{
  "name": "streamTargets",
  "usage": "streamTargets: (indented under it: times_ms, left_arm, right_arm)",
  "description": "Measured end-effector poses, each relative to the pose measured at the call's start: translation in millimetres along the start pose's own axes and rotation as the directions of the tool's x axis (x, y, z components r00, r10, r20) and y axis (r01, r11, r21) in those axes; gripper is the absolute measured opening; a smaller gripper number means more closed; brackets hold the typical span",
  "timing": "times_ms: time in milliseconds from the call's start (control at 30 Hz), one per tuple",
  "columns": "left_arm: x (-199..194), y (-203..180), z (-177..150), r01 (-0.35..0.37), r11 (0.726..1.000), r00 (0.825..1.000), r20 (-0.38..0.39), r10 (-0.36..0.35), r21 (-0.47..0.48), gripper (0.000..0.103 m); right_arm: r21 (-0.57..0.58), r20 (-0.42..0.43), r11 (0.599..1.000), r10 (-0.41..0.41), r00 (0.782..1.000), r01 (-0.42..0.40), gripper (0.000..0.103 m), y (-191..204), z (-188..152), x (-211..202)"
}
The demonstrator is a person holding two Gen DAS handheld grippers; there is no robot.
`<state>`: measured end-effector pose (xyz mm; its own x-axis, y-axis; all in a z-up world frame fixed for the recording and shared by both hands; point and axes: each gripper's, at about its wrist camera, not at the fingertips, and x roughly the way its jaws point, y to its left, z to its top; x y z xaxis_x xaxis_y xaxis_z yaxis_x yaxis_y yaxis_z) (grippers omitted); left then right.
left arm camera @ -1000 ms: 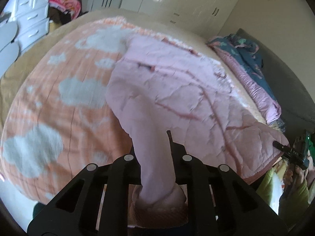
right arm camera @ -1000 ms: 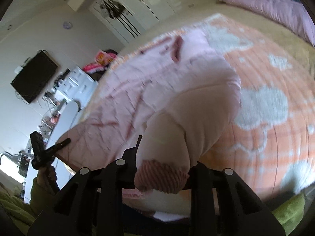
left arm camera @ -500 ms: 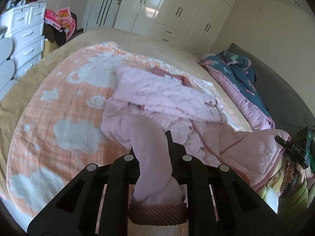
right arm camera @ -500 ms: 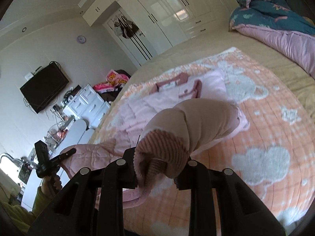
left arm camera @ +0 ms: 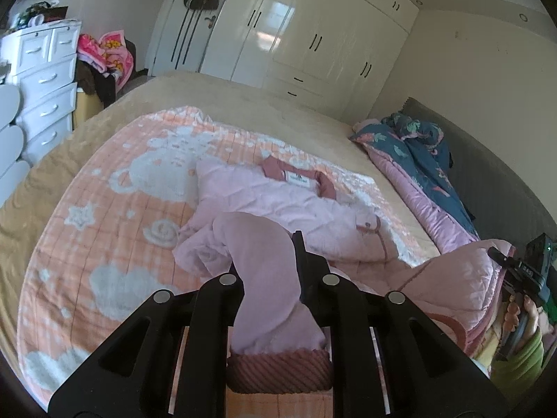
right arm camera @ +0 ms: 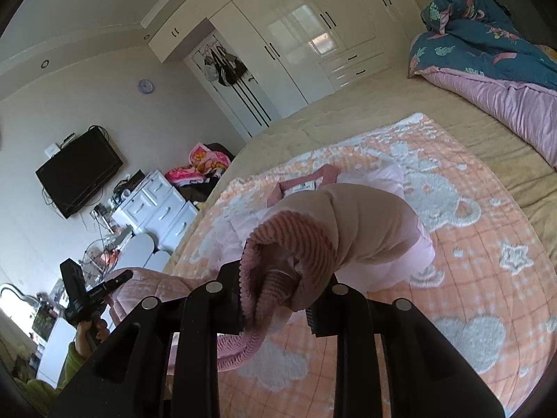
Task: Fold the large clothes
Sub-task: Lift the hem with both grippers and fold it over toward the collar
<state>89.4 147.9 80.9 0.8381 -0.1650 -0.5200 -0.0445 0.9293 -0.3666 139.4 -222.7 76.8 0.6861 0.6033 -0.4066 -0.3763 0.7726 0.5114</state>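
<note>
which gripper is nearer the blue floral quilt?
Right. The right gripper, shut on one sleeve, is on the quilt side; the left gripper, shut on the other sleeve, is toward the white drawers.

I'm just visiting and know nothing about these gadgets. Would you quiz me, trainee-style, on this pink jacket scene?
1. True or false: the left gripper is shut on a sleeve of the quilted pink jacket.
2. What does the right gripper pinch? A) ribbed cuff B) navy floral quilt C) collar
3. Which blanket lies under the jacket?

Key: 1 true; 2 A; 3 the orange cloud-patterned blanket.
</note>
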Motion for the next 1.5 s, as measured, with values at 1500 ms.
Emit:
streamTargets:
  times_ms: [1500]
  left_arm:
    - [106,2,74,-0.129,0.992,0.992,-0.014,0.129,0.001,0.011]
  right_arm:
    - [0.137,-0.025,0.983,-0.121,0.992,0.123,0.026,-59,78,99]
